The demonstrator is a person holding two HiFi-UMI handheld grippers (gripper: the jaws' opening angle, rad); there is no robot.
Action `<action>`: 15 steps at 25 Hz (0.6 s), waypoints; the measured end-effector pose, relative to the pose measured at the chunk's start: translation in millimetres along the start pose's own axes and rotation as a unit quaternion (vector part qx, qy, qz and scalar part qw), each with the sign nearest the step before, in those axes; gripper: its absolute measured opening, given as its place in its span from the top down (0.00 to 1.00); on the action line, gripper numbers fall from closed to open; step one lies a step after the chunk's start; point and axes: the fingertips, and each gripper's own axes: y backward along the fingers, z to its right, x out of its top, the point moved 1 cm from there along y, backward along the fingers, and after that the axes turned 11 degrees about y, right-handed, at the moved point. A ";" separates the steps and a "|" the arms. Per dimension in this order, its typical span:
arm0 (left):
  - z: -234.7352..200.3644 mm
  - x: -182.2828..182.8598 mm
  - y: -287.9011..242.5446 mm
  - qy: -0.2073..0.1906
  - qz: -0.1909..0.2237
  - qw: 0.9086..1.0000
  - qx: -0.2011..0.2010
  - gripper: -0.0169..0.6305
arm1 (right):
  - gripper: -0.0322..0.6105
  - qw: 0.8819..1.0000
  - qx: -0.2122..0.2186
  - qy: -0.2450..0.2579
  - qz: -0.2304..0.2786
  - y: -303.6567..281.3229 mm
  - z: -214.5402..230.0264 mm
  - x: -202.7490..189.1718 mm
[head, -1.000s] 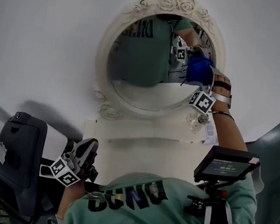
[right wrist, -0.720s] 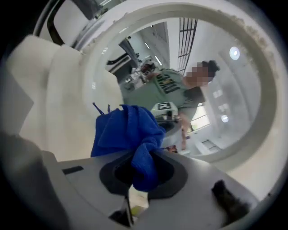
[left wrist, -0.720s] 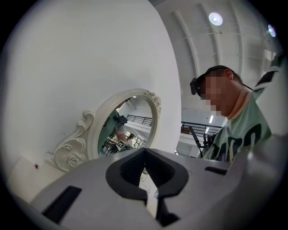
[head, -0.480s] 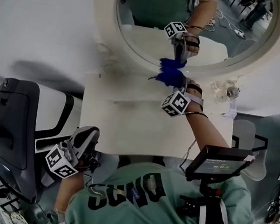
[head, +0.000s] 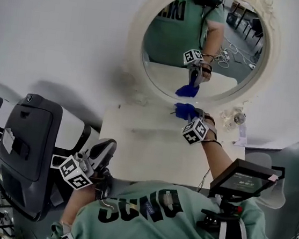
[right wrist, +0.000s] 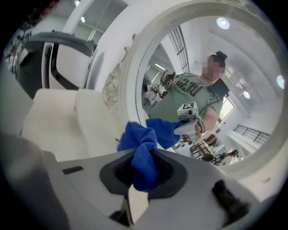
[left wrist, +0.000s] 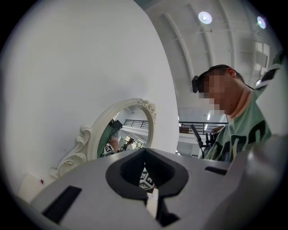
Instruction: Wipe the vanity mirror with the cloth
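Note:
An oval vanity mirror (head: 201, 47) in a cream carved frame (head: 134, 49) hangs on the white wall. My right gripper (head: 185, 113) is shut on a blue cloth (head: 183, 110), held at the frame's lower rim, and the cloth's reflection (head: 187, 90) shows just above in the glass. In the right gripper view the cloth (right wrist: 144, 155) bunches out of the shut jaws of my right gripper (right wrist: 139, 182), close to the mirror (right wrist: 202, 90). My left gripper (head: 94, 161) hangs low at the left, away from the mirror. In its own view the left gripper (left wrist: 150, 200) is shut on nothing.
A cream shelf (head: 146, 148) juts out under the mirror. A small glass ornament (head: 239, 117) sits at the frame's lower right. A dark grey padded seat (head: 27, 150) stands at the left. A small screen (head: 242, 176) is mounted on the person's chest.
The right gripper carried the cloth from the right side of the glass down to the frame's lower rim. The head view shifted. The left gripper stayed low.

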 end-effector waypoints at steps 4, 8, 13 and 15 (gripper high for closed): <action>13.3 12.3 -18.6 -0.034 0.013 0.999 -0.020 0.96 | 0.87 0.992 0.034 -0.086 0.089 76.7 -8.9 9.9; 25.5 -0.1 -33.8 -0.050 -0.001 0.999 -0.022 0.96 | 0.88 0.966 0.073 -0.181 0.172 163.3 -15.9 1.1; 28.1 -22.1 -62.3 -0.047 -0.023 0.998 -0.029 0.96 | 0.88 0.894 0.121 -0.343 0.260 229.6 -8.8 -10.4; 29.6 -34.1 -72.5 -0.047 -0.037 0.998 -0.036 0.96 | 0.88 0.878 0.132 -0.375 0.266 236.7 -12.2 -16.1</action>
